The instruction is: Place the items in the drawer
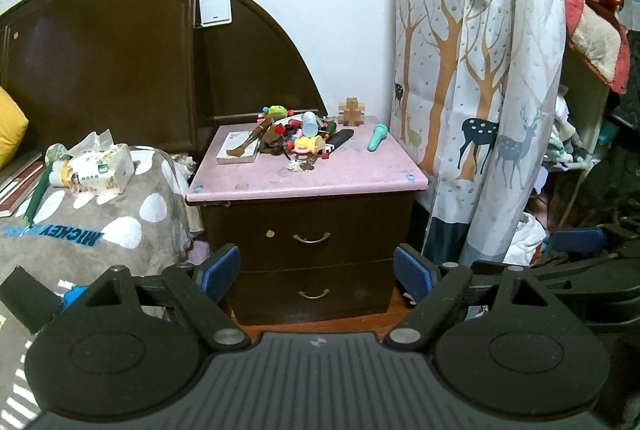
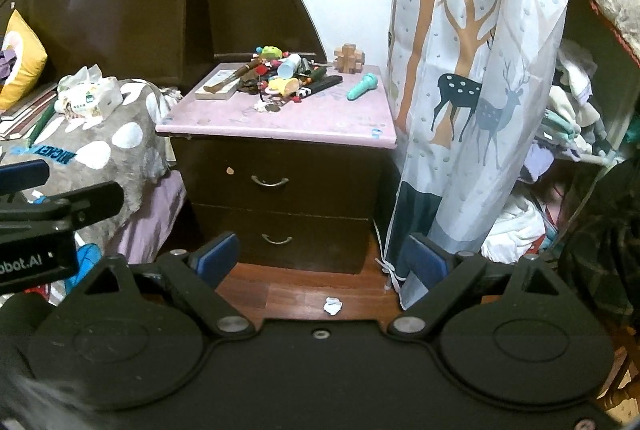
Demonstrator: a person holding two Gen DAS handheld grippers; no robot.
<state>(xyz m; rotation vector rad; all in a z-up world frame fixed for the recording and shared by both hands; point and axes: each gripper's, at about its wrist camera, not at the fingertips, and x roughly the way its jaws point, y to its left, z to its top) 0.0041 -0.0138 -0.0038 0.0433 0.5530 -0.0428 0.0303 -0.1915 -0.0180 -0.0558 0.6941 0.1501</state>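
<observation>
Left wrist view showed the left gripper (image 1: 318,272) with its blue-padded jaws spread wide and nothing between them, aimed at the dark brown wooden two-drawer nightstand with a pink top (image 1: 308,170); the right gripper (image 2: 320,258) likewise stood wide apart and empty. Both drawers were closed, the upper drawer (image 1: 308,234) and lower drawer (image 1: 312,290) each carrying a small curved metal pull at the centre of its front. The upper pull (image 1: 311,239) would probably be the hold for opening; it appeared thin, stiff and possibly slippery, so a pinch across the bar seemed advisable. At the back of the nightstand top lay a heap of small multicoloured plastic toys (image 1: 296,138), judged light, rigid and prone to scatter, best lifted singly. Right of the heap lay a teal plastic toy microphone (image 1: 378,137), easily grasped across its handle; behind it stood an interlocking wooden block puzzle (image 1: 351,112), which might fall apart if squeezed. At the left of the top lay a flat white box (image 1: 237,149).
</observation>
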